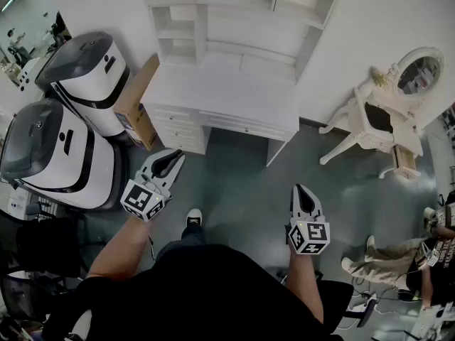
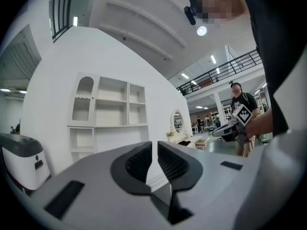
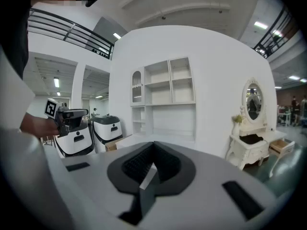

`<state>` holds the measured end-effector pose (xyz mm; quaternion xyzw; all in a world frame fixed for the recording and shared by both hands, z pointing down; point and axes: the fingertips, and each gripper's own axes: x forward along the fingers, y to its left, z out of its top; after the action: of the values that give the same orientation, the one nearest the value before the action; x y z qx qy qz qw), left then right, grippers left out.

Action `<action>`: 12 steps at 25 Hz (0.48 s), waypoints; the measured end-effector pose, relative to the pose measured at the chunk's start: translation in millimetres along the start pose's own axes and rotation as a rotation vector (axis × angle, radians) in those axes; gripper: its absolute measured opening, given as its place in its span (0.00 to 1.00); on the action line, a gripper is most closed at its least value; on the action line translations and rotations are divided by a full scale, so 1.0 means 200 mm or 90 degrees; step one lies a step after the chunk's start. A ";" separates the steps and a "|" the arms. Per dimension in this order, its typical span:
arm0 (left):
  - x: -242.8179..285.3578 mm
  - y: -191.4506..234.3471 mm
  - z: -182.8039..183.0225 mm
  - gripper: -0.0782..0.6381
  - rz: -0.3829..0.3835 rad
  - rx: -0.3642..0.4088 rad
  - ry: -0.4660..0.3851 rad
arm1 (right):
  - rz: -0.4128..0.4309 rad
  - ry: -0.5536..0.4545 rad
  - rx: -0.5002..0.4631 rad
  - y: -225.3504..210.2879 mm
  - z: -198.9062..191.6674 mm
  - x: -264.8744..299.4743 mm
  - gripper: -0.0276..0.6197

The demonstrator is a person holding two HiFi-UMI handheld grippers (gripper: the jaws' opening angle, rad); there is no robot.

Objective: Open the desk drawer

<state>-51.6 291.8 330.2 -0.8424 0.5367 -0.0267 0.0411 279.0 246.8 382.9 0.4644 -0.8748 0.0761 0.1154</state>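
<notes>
We stand back from the worktop (image 1: 220,94), with bare floor (image 1: 242,183) between it and both tools, so the reach is not yet made. The left gripper (image 1: 173,158) is level, its fingers parted by only a narrow slit with nothing in it. The right gripper (image 1: 301,190) tips slightly down, its fingers pressed together on nothing. The task's drawer sits in the worktop's front, and there is more than one candidate: a stack of small drawers (image 1: 178,130) at the left end, nearest the left gripper, and a wide drawer (image 1: 245,125) under the top. All look shut, and we cannot tell which is meant.

Here is what we think could go wrong. The handles are too small to make out from here, and neither pair of fingers stands wide enough to take one, so closing in without opening first would only knock the front. A grip near one end of the wide drawer could skew it and make it bind. The box (image 1: 136,104) wedged beside the worktop's left end crowds the left arm's way to the stack.

As for containers, the drawers hide whatever they hold. The shelves (image 1: 234,20) above the worktop look bare. We cannot see into the box. The dressing table (image 1: 377,119) off to the right has what looks like a side drawer (image 1: 404,160) pulled out, with its contents not visible.
</notes>
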 end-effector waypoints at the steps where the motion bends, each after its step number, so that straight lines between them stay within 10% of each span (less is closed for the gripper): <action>1: 0.01 0.01 -0.01 0.17 -0.003 0.000 0.001 | 0.001 0.003 0.000 0.01 -0.01 0.02 0.05; 12: 0.14 0.26 -0.15 0.17 -0.021 -0.019 0.030 | 0.005 0.016 0.022 0.04 0.05 0.33 0.05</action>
<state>-90.6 243.7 355.0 -0.8509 0.5236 -0.0394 0.0155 236.1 196.4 391.0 0.4617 -0.8737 0.0975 0.1182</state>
